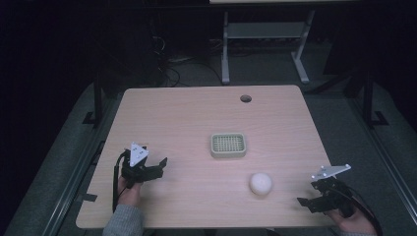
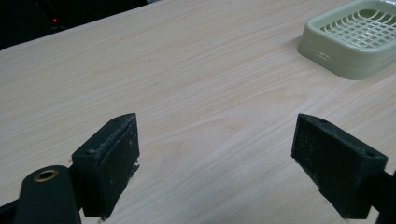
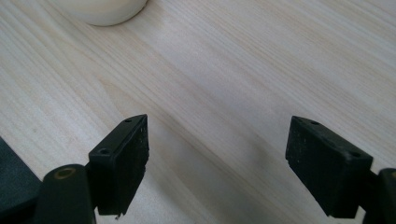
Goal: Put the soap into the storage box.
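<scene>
- The right gripper (image 1: pixel 314 196) sits closest to the near edge of the worktop (image 1: pixel 196 123), its jaws spread wide with nothing but bare wood between them.
- The white ball (image 1: pixel 260 183) lies just on the near side of the green slatted tray (image 1: pixel 228 145), a little toward the right gripper; in the right gripper view its lower curve (image 3: pixel 100 11) peeks in at the top edge, well ahead of the jaws.
- The left gripper (image 1: pixel 147 169) hovers low on the other side, apart from the tray, jaws likewise released and empty. In its own view the tray (image 2: pixel 355 39) stands off ahead.
- The tray is empty, and the ball rests on the wood, touching neither tray nor gripper.
- To my eye nothing has been picked up yet: this looks like the approach step, with the right gripper best placed for the ball.
- The next move likely calls for bringing those open jaws around the ball squarely, since a round thing may roll off if nudged.
</scene>
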Available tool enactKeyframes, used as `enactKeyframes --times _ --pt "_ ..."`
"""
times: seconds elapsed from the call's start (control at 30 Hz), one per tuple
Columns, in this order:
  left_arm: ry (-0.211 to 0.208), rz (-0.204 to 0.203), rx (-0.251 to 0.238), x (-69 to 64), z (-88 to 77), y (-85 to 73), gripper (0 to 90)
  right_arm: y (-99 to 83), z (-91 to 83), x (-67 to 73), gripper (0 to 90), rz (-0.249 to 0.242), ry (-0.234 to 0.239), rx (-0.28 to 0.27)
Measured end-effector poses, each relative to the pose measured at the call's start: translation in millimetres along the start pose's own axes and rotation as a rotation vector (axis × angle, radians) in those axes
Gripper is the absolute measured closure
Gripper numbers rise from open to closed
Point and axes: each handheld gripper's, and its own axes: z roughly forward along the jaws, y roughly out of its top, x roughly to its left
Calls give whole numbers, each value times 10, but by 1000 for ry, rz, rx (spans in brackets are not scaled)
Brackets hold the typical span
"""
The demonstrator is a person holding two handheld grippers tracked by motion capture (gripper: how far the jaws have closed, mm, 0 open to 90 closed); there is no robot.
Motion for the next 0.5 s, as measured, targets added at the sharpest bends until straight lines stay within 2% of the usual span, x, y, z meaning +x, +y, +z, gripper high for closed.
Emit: enactKeyframes --times 0.17,0.3,0.5 --pt "-5 -3 3 0 -2 -4 148 65 -29 37 199 -27 4 4" --pt "-2 -2 -9 -5 -13 -5 148 203 -75 114 194 -74 5 25" --pt "1 -12 -10 24 -16 -5 148 334 -102 163 180 -104 12 51"
